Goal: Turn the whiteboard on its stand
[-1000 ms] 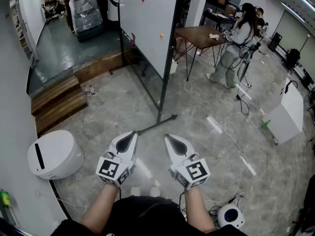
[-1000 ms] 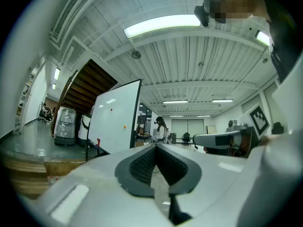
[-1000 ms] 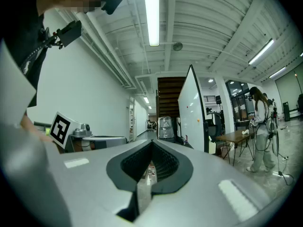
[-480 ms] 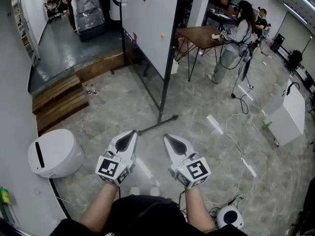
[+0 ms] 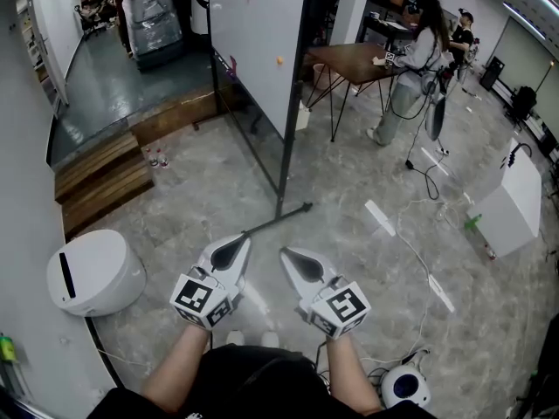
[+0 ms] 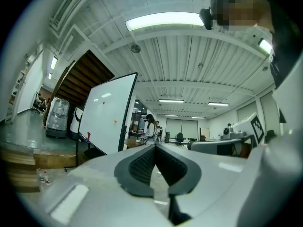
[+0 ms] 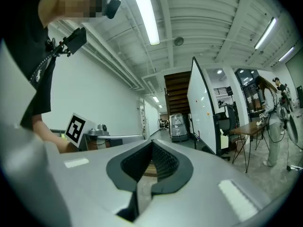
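The whiteboard (image 5: 253,42) stands upright ahead of me in a black frame, its near post (image 5: 291,112) rising from a black foot bar (image 5: 278,222) on the floor. It shows as a tall white panel in the left gripper view (image 6: 106,117) and in the right gripper view (image 7: 201,112). My left gripper (image 5: 238,244) is shut and empty, its tip close above the near end of the foot bar in the head view. Beside it my right gripper (image 5: 288,256) is shut and empty too. Both point level toward the board and are apart from it.
A white rounded bin (image 5: 94,273) sits on the floor at left, with wooden steps (image 5: 100,177) behind it. A brown table (image 5: 354,59) and a person (image 5: 410,68) stand past the board. A white box (image 5: 511,203), cables and a round device (image 5: 403,384) lie at right.
My left gripper has slid a little forward and right toward the foot bar. The right gripper's tip has swung slightly left. The person at the back has stepped closer to the table.
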